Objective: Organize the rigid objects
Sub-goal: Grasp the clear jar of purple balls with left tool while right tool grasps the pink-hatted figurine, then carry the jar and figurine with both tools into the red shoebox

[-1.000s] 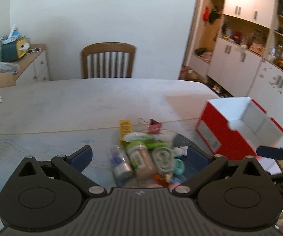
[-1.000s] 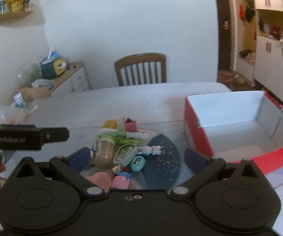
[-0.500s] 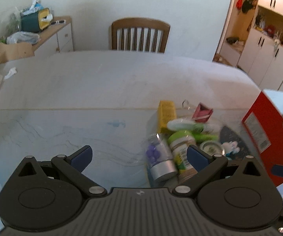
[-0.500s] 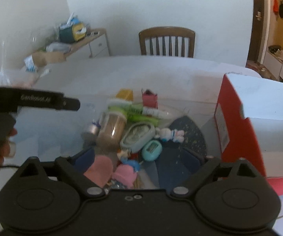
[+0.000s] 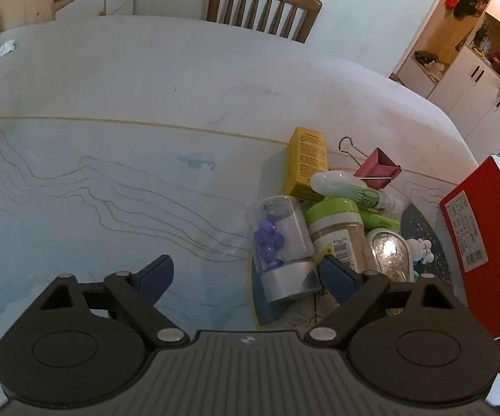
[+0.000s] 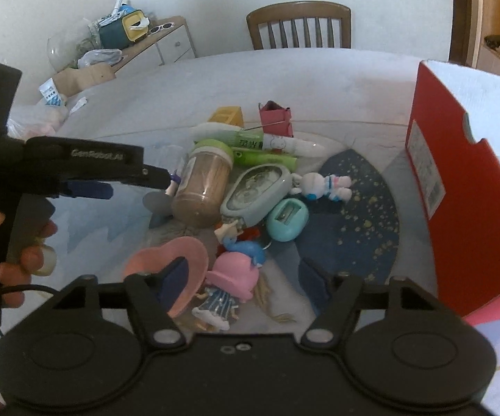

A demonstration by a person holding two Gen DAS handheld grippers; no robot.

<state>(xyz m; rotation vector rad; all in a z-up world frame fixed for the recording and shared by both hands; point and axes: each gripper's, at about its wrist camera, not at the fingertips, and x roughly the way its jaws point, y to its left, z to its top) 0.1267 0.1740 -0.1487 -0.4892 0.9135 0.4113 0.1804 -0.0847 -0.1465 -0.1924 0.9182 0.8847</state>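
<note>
A pile of small objects lies on the table: a clear jar with purple beads [image 5: 281, 242], a green-lidded spice jar [image 5: 340, 232], a yellow box [image 5: 305, 163], a pink binder clip [image 5: 378, 170], a teal case [image 6: 256, 190], a teal sharpener [image 6: 287, 218], a bunny figure [image 6: 322, 185] and a pink-hatted doll [image 6: 230, 284]. A red open box [image 6: 458, 187] stands right of the pile. My left gripper [image 5: 246, 274] is open, low, just left of the bead jar. My right gripper [image 6: 243, 280] is open, over the doll.
A wooden chair [image 5: 263, 7] stands at the table's far side. A sideboard with clutter [image 6: 135, 34] is at the back left. White cabinets [image 5: 475, 79] are at the right. A dark blue mat [image 6: 357, 208] lies under the pile.
Both grippers have tilted down and come closer to the pile. The left gripper shifted left, so the pile now sits at its right finger. The right gripper now sits over the doll.
</note>
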